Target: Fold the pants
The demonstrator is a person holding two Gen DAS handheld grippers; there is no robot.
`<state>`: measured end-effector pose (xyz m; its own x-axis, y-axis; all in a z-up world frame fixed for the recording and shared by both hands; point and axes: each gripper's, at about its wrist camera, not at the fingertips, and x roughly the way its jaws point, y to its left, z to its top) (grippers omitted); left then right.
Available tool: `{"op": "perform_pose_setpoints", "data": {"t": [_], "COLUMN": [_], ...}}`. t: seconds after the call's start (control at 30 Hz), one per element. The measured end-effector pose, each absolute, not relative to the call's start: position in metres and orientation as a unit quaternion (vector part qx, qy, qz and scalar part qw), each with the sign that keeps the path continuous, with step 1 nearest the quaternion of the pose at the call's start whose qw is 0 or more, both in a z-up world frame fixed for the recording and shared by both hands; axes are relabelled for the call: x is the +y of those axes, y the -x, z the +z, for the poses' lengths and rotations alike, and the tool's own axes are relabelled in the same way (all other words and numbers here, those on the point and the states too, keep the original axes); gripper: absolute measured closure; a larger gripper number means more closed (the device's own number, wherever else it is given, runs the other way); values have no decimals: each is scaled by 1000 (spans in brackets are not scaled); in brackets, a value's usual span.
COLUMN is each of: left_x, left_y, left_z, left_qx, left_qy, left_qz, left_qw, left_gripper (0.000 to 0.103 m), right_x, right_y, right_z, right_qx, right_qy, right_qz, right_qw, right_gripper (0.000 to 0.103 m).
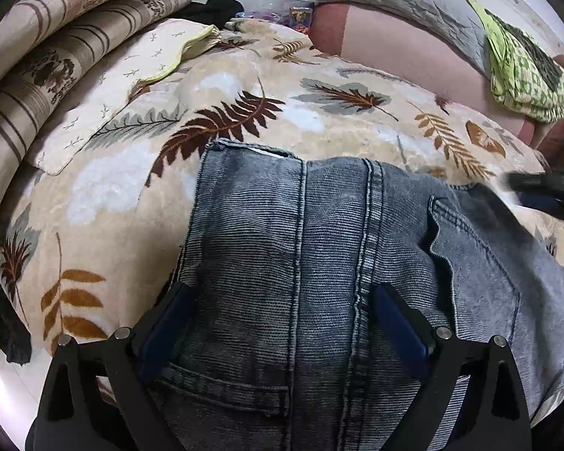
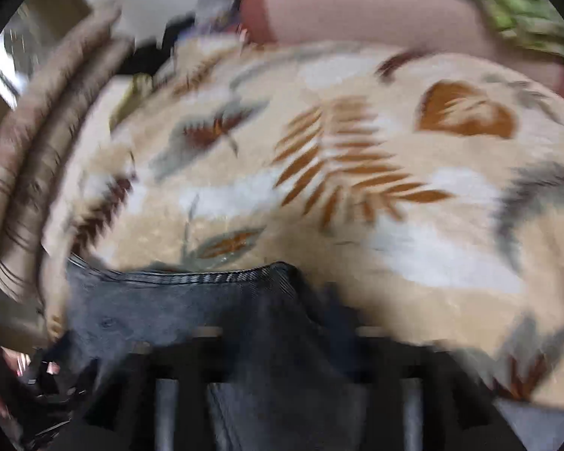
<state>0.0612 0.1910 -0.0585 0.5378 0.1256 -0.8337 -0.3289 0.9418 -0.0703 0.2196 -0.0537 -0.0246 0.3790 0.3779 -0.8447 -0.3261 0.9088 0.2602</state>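
Your left gripper (image 1: 282, 323) holds its fingers wide over the grey jeans (image 1: 319, 248) lying on the leaf-print blanket (image 1: 244, 86), while your blurred right gripper (image 1: 545, 191) at three o'clock, state unclear, could drag the fold askew.

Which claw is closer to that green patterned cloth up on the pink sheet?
Right. The right claw reaches in just below the green cloth; the left claw sits farther back over the jeans.
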Motion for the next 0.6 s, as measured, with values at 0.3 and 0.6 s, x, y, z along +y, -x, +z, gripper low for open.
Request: {"op": "perform_pose_setpoints", "data": {"t": [0.3, 0.6], "left_x": [147, 121], "left_y": [-48, -68], "left_z": [-16, -53], "left_qx": [408, 501], "left_qy": [80, 15], "left_qz": [107, 114], "left_qw": [903, 858], "left_gripper": [6, 1], "right_x": [-243, -389], "right_y": [-62, 21], "right_z": [10, -54], "right_qx": [425, 427], "right_qy": [-275, -469], "right_qz": [167, 27], "right_qw": [846, 773], "right_gripper": [32, 35]}}
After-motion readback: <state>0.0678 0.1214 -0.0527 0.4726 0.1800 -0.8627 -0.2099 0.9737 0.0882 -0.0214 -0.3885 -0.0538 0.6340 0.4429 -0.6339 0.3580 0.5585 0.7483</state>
